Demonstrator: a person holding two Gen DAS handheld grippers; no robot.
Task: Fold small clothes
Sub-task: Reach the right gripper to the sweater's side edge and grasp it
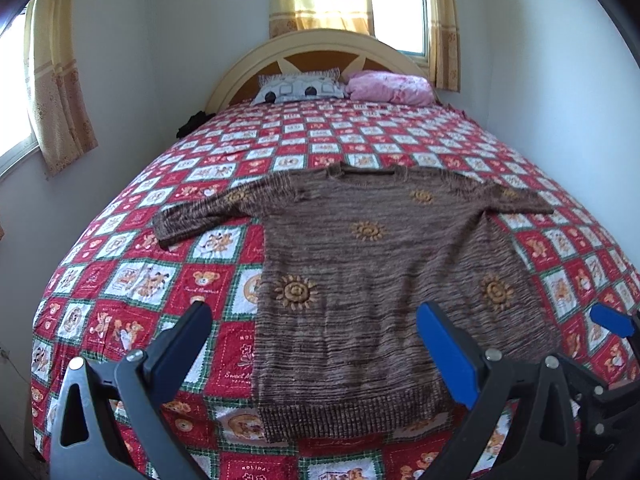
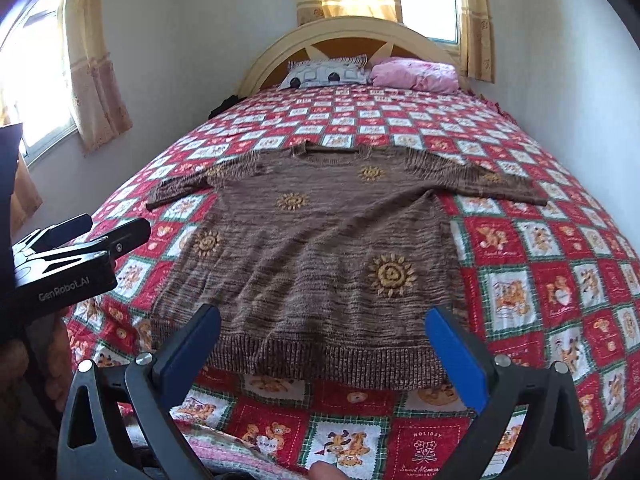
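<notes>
**Sweater Spread, Both Tools Empty**

The left tool (image 1: pixel 314 340) hung released above the near-left hem. The brown knitted sweater with yellow sun motifs (image 1: pixel 372 280) lay flat near the bed's (image 1: pixel 120 280) foot edge, sleeves out, seemingly readied for folding. The right tool (image 2: pixel 324 344) gaped, grasping nothing.

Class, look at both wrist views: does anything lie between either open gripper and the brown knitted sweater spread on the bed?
Nothing visible does. The brown knitted sweater lies flat on the patchwork bedspread, its hem right ahead of the left gripper and right gripper, both open.
</notes>
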